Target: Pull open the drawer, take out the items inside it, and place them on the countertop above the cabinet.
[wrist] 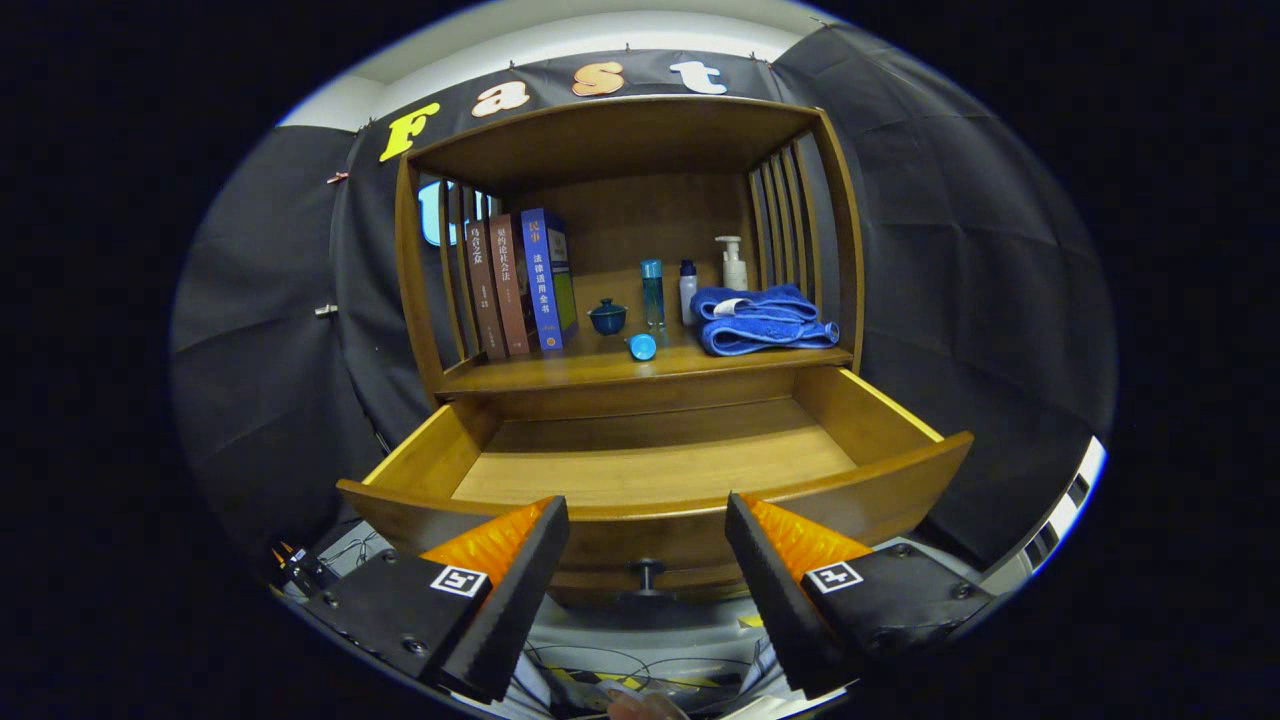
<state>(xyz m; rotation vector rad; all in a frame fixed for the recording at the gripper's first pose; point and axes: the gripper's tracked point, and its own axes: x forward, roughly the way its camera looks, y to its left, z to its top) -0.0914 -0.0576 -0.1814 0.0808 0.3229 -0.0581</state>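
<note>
The wooden drawer (655, 470) is seen pulled well out of the cabinet (630, 250), its curved front panel lying just ahead of the gripper (647, 520). The inside of the drawer is shown as bare wood, with nothing seen on its floor. A dark round knob (647, 572) is fixed to the middle of the drawer front, and it is seen between the two fingers, apart from both. The gripper is held spread wide, with nothing clasped; the fingers (520, 590) are set to either side of the knob and below the rim of the drawer front. On the countertop (600, 368) above the drawer, under the cabinet's upper shelf, several things are ranged. Three upright books (520, 285) are stood at the left, against the slatted side. Just beside them a small dark blue lidded cup (607, 316) is placed, and near it a tall clear blue bottle (652, 291) is stood upright. A round blue cap (642, 346) is laid in front of that bottle, near the counter's front edge. A small white bottle with a dark top (688, 291) is stood next to the blue one, and a white pump bottle (733, 263) is set behind, toward the back wall. A folded blue towel (765, 318) is laid at the right, touching the slatted side. Cables (590, 665) are seen on the floor below the drawer.
</note>
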